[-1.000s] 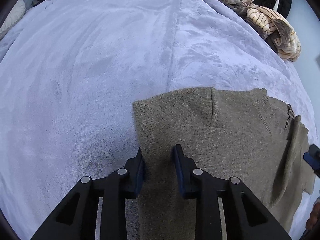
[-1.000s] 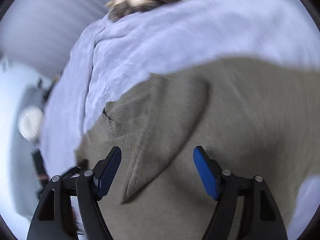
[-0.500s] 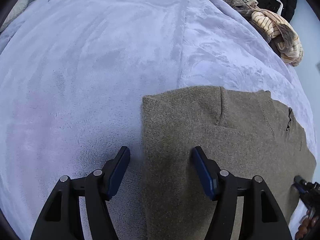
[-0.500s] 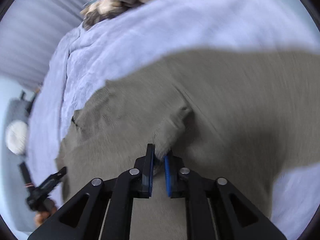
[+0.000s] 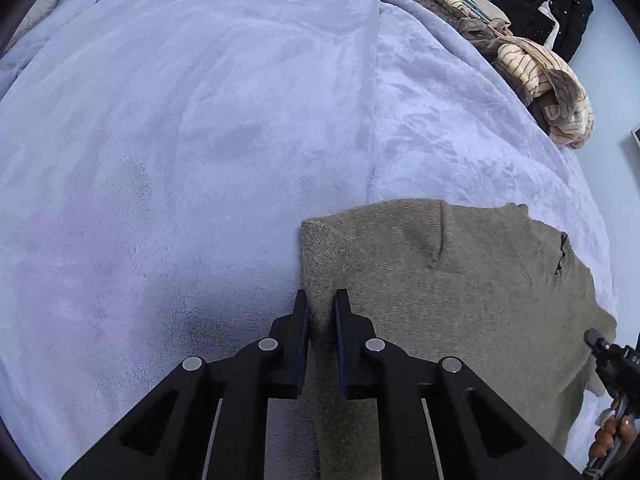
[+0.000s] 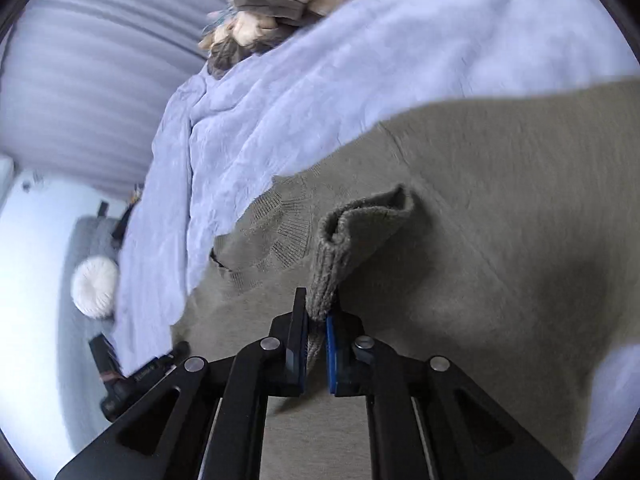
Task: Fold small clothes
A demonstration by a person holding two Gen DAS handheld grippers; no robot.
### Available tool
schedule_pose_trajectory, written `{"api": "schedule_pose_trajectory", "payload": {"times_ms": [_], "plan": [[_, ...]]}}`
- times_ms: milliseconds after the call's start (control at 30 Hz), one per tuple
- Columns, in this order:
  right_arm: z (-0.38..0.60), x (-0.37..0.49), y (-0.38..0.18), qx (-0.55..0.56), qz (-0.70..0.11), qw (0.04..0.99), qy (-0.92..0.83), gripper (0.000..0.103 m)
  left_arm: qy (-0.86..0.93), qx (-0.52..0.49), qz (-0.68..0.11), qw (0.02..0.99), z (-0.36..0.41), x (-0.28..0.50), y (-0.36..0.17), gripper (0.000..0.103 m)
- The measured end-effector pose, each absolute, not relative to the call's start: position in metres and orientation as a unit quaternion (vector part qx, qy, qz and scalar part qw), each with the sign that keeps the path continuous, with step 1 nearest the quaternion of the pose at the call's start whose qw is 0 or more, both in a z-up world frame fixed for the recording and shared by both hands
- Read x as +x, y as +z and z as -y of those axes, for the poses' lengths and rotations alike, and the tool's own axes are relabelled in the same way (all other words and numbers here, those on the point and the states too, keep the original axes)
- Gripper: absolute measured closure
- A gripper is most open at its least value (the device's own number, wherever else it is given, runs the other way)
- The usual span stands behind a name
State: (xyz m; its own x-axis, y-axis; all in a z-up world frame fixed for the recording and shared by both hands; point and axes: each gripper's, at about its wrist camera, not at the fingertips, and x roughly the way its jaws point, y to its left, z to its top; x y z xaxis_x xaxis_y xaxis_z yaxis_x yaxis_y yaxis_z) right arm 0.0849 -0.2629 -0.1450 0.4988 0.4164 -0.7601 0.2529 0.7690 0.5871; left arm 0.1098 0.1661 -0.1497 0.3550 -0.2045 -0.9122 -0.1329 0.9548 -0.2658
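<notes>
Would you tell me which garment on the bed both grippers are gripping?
The olive knit sweater, lying flat nearest the cameras; the striped clothes sit piled at the far edge, untouched.

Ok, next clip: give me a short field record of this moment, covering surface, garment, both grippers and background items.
surface: lavender plush blanket covering a bed
garment: olive-brown knit sweater, lying partly folded on the blanket
left gripper: shut on the sweater's left edge
right gripper: shut on a ribbed cuff, lifted off the sweater body
background: pile of striped clothes at the blanket's far right; black garment beyond it
fold status: not finished
</notes>
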Motion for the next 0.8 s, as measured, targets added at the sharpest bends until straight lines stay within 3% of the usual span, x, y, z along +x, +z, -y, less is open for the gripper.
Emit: {"api": "schedule_pose_trajectory", "payload": {"times_ms": [100, 200, 467, 700, 800], "plan": [[0.268, 0.085, -0.169, 0.298, -0.544, 0.785, 0.006, 0.094, -0.013, -0.143, -0.565, 0.812, -0.171, 0.106, -0.146, 0.089], [0.287, 0.064, -0.187, 0.338, -0.551, 0.763, -0.018, 0.088, -0.002, -0.129, -0.558, 0.820, -0.176, 0.096, -0.132, 0.089], [0.280, 0.029, -0.156, 0.310, -0.552, 0.774, -0.006, 0.084, -0.053, -0.100, -0.554, 0.825, -0.151, 0.063, -0.098, 0.089], [0.259, 0.063, -0.141, 0.274, -0.530, 0.802, 0.024, 0.084, -0.035, -0.065, -0.584, 0.808, -0.112, 0.049, -0.138, 0.089], [0.251, 0.076, -0.162, 0.216, -0.554, 0.804, 0.002, 0.082, -0.030, -0.074, -0.573, 0.816, -0.114, 0.039, -0.146, 0.089]]}}
